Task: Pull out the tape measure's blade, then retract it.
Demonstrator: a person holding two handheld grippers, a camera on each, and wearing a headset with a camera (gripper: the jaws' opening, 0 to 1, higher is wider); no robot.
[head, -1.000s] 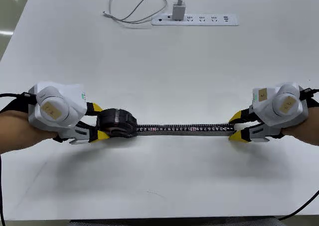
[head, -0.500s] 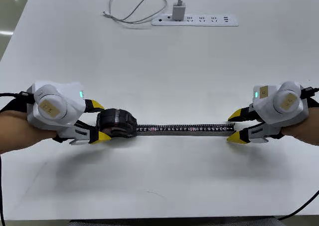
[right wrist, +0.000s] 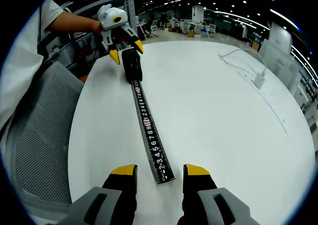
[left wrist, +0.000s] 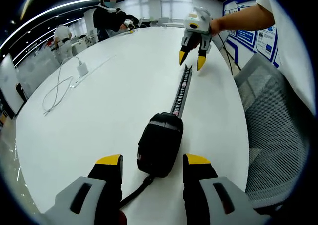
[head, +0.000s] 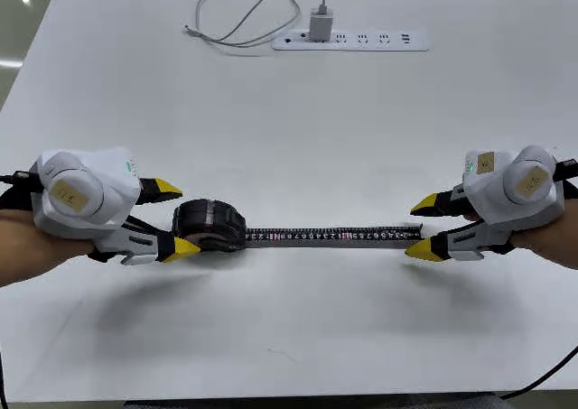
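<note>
Table [head: 298, 138]: tape measure [head: 209, 226] just beyond left fingertips [head: 185, 246]

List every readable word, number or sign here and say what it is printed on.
"2 3 4 5": numerals on the tape blade, near its free end, in the right gripper view.
Other numerals along the blade: too small to read.
Tan sticker, head view: marks too small to read.
Blue wall posters, left gripper view: blurred, unreadable.
</note>
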